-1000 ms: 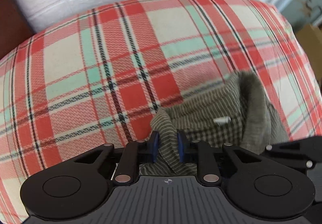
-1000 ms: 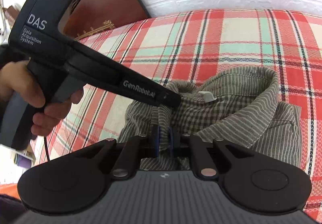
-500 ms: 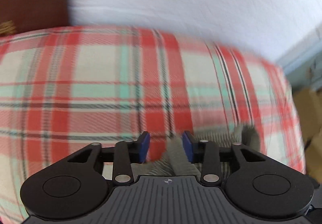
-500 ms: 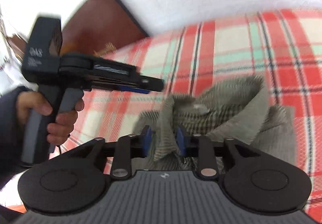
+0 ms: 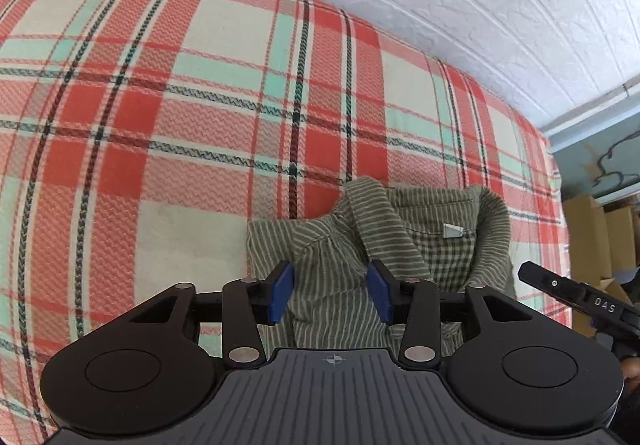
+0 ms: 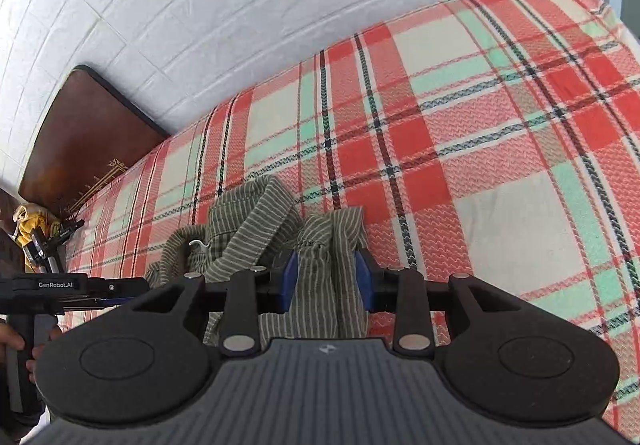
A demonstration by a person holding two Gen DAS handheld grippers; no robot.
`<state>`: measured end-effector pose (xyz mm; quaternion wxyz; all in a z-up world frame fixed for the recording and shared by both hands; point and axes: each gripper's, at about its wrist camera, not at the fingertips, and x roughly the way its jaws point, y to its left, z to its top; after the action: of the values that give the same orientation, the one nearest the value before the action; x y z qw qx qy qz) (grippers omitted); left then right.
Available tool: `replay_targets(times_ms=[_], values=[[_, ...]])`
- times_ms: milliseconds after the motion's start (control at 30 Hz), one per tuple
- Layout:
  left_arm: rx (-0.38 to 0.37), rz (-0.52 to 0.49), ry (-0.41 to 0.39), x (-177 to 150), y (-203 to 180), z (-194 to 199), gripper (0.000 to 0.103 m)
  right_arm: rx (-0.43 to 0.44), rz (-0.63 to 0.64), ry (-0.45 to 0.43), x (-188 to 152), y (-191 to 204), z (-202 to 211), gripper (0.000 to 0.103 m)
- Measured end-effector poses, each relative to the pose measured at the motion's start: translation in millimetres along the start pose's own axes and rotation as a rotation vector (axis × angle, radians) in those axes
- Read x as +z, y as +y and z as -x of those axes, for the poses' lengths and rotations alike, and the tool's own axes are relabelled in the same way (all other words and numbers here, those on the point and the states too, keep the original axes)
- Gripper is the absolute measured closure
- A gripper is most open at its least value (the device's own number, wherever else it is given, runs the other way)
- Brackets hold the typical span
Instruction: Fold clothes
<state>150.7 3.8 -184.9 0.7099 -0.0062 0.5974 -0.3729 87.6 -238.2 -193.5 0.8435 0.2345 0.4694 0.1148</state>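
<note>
— Straight ahead of the tool?
— A white wall (image 5: 440, 5) with a raised brick pattern, brightly lit, beyond a bed under a red, cream and mint plaid cover (image 5: 180, 105).
— Off to the left, from the right-hand tool?
— A dark brown headboard (image 6: 80, 133) with gold trim, set against that same wall; below it some yellow clutter (image 6: 30, 223), too small to tell.
— Off to the right, from the left-hand tool?
— A pale blue-grey frame (image 5: 592, 117), then cardboard boxes (image 5: 588, 237) past the bed's edge.
</note>
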Motion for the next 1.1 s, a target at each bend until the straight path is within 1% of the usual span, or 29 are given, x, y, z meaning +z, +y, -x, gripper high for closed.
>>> replay_targets(times_ms=[67, 133, 167, 200, 233, 267, 300, 400, 467, 567, 633, 700, 733, 767, 800, 833, 867, 900, 933, 1000, 1100], values=[[0.009, 0.005, -0.001, 2.3, 0.3, -5.2, 0.043, 0.007, 0.011, 0.016, 0.9, 2.7, -7.1, 0.066], [0.012, 0.033, -0.003, 3.3, 3.8, -8.6, 0.043, 0.012, 0.015, 0.033, 1.3, 5.1, -13.8, 0.066], [0.013, 0.049, -0.004, 4.2, 5.8, -10.7, 0.044, 0.014, 0.013, 0.039, 1.2, 5.7, -16.4, 0.066], [0.014, 0.045, -0.007, 4.2, 5.3, -12.5, 0.046, 0.016, 0.011, 0.044, 1.1, 6.3, -19.1, 0.067], [0.015, 0.042, -0.011, 4.1, 4.7, -14.3, 0.051, 0.018, 0.008, 0.05, 1.0, 6.9, -21.8, 0.068], [0.016, 0.038, -0.014, 4.1, 4.2, -16.1, 0.065, 0.022, 0.002, 0.053, 0.9, 7.0, -23.5, 0.074], [0.018, 0.035, -0.018, 4.0, 3.7, -18.0, 0.097, 0.031, -0.014, 0.052, 0.8, 5.8, -22.9, 0.101], [0.033, 0.063, -0.033, 0.6, 9.8, -19.3, 0.098, 0.056, -0.067, 0.031, -1.0, 0.1, -17.7, 0.1], [0.031, 0.094, -0.039, -1.7, 16.3, -19.9, 0.099, 0.047, -0.115, 0.019, -2.9, -8.7, -15.2, 0.1], [0.027, 0.113, -0.041, -4.2, 18.9, -23.4, 0.099, 0.024, -0.184, 0.064, -8.1, -23.1, -26.9, 0.1], [0.025, 0.124, -0.047, -4.9, 19.5, -24.4, 0.098, 0.009, -0.195, 0.09, -12.0, -26.1, -35.1, 0.099], [0.009, 0.137, -0.056, -5.8, 21.6, -19.4, 0.097, 0.005, -0.177, 0.099, -12.5, -23.7, -35.5, 0.097], [0.001, 0.143, -0.06, -6.2, 22.6, -16.9, 0.092, 0.01, -0.16, 0.106, -10.9, -21.8, -33.1, 0.094], [-0.008, 0.14, -0.063, -5.3, 23.1, -12.1, 0.083, 0.01, -0.136, 0.109, -8.7, -19.3, -29.8, 0.091], [-0.01, 0.13, -0.073, -3.9, 22.5, -4.9, 0.068, 0.001, -0.097, 0.098, -5.0, -15.7, -24.0, 0.081], [-0.005, 0.11, -0.09, -0.1, 21.2, 2.9, 0.066, -0.014, -0.056, 0.075, -0.5, -11.6, -16.5, 0.074], [-0.001, 0.089, -0.107, 3.7, 19.9, 10.6, 0.066, -0.02, -0.018, 0.052, 4.6, -7.7, -9.5, 0.073], [-0.012, 0.067, -0.116, 10.5, 18.6, 16.3, 0.064, -0.004, 0.006, 0.033, 11.6, -4.0, -4.5, 0.073], [-0.021, 0.041, -0.116, 18.9, 16.0, 18.9, 0.06, 0.02, 0.022, 0.022, 19.6, 0.0, -1.8, 0.073], [-0.012, -0.047, -0.096, 37.4, 5.2, 14.9, 0.053, 0.044, 0.07, 0.013, 35.8, 12.0, -3.3, 0.071], [0.04, -0.178, -0.045, 58.8, -19.2, -4.4, 0.052, 0.031, 0.161, 0.029, 54.6, 35.7, -19.2, 0.067]])
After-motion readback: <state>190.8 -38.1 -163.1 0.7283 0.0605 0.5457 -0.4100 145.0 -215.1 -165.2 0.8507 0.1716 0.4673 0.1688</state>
